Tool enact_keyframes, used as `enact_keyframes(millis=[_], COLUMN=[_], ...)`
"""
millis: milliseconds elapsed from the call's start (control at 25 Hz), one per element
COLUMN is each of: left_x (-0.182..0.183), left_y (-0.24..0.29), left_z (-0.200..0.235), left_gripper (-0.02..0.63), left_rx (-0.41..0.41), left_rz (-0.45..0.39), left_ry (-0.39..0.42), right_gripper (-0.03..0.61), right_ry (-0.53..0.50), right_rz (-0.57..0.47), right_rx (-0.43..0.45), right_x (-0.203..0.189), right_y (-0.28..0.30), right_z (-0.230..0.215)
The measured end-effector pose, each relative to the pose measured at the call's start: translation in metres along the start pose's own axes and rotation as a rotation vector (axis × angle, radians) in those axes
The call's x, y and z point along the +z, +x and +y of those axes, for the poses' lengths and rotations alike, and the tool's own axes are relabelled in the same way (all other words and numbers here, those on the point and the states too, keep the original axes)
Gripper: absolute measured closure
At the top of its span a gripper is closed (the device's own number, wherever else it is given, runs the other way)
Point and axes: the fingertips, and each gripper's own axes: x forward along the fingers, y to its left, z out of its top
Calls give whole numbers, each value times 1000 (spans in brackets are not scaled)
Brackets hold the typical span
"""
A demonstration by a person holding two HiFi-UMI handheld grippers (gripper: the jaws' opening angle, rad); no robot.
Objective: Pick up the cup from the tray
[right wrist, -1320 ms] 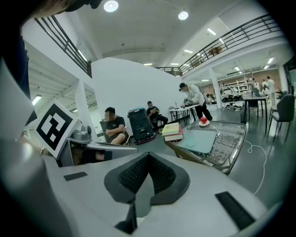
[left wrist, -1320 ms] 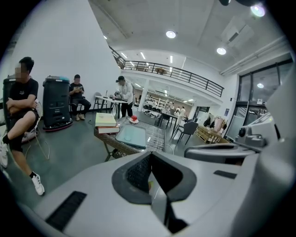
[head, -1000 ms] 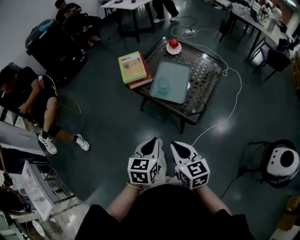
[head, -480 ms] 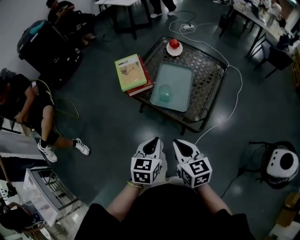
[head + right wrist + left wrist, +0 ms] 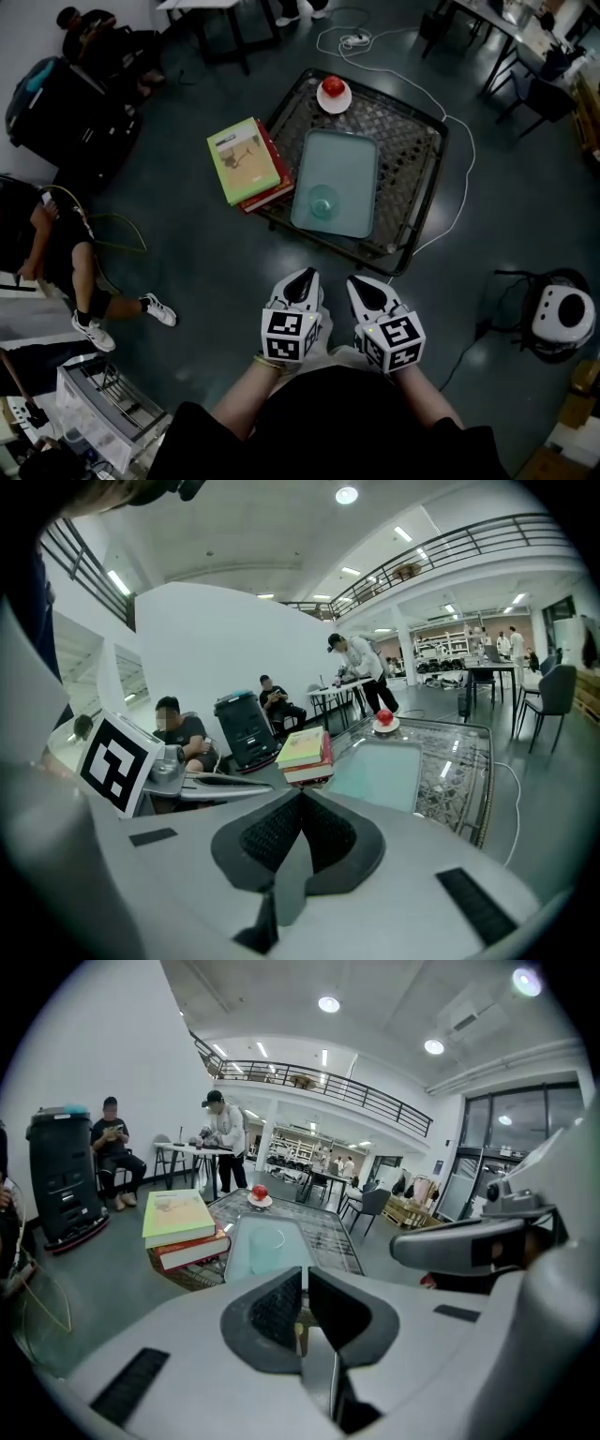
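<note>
The low, glass-topped surface point(image 5: 417, 141) stood on the dark floor point(image 5: 216, 272), well ahead of both grippers, with bare floor between. On it lay the pale tray point(image 5: 352, 155), its long axis running away from the grippers. A stack of books point(image 5: 242, 161) sat just beside the tray's left edge. The left gripper point(image 5: 302, 278) and right gripper point(image 5: 361, 283) hung side by side, each with its jaws closed together on nothing. The clear cup point(image 5: 323, 200) stood upright at the tray's near end, straight ahead and seemingly a shade nearer the left gripper. Nothing blocked the way, though the books flanked a left-hand approach. A red apple point(image 5: 333, 85) on a saucer point(image 5: 336, 103) sat at the far edge, well apart from the cup.
</note>
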Motion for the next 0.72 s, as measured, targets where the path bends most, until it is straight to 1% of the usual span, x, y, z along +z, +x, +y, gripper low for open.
enact_keyframes(millis=[160, 280, 480, 680, 720], left_x=[12, 15, 12, 0, -3], left_y=[26, 46, 81, 113, 120], left_z=[16, 29, 49, 59, 60], left_gripper=[588, 546, 493, 440, 422], left_rx=[-15, -20, -22, -24, -25], left_rz=[-2, 11, 45, 88, 98], left_ry=[27, 39, 49, 52, 54], right_gripper=[574, 574, 574, 574, 574], right_ry=[24, 46, 73, 97, 103], right_rz=[-4, -1, 22, 47, 52], right_rx=[-38, -61, -86, -99, -101], right_x=[11, 14, 13, 8, 7], right_y=[16, 27, 43, 51, 52], right_z=[-16, -27, -39, -48, -49])
